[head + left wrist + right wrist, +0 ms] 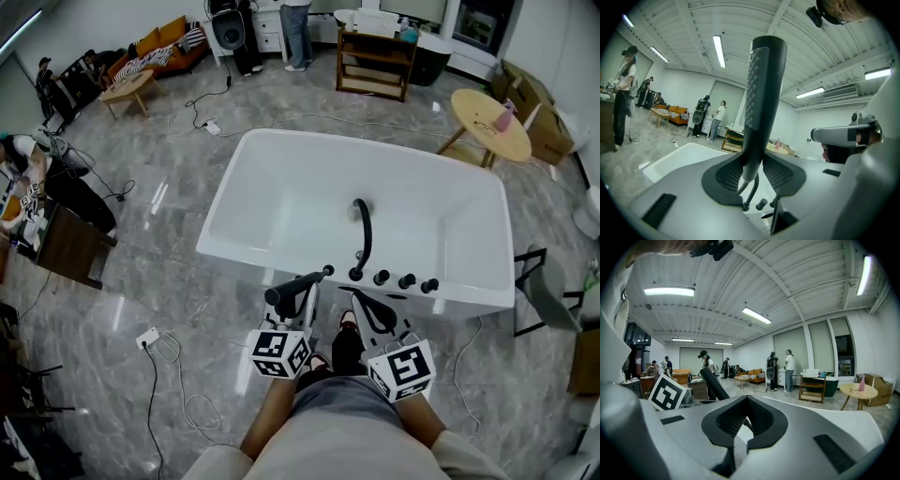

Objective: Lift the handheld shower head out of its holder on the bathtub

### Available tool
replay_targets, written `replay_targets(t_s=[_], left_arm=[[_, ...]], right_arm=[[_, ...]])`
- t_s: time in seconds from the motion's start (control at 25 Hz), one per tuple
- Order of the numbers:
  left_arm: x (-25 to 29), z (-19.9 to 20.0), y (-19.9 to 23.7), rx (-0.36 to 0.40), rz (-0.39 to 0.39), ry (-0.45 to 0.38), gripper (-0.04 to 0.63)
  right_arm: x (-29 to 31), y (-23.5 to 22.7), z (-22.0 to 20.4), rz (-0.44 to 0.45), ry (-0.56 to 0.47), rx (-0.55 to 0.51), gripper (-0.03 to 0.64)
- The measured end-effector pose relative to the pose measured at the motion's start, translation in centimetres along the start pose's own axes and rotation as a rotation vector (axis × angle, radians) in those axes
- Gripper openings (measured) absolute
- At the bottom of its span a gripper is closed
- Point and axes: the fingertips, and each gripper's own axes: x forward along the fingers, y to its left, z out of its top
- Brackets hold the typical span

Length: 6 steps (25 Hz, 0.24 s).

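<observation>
Shower head (pixel 298 283), black, lies about level over the near rim of the white bathtub (pixel 281 178), just left of the black knobs (pixel 406 281). Left tongs (pixel 753 168) clamp its handle. Right tongs (pixel 746 401), beside them, tips together, hold nothing.

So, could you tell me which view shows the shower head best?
The left gripper view: the shower head fills the middle, clamped between the jaws. The head view shows it small; the right gripper view, only a dark piece.
</observation>
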Motion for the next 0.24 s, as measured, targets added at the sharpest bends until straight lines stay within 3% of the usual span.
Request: replay_targets(t_s=[0.24], left_arm=[[1.03,-0.36,-0.38,0.002,-0.017,0.009,0.138]], right_arm=[[0.22,-1.05,-0.23,-0.012,0.001,0.014,0.018]])
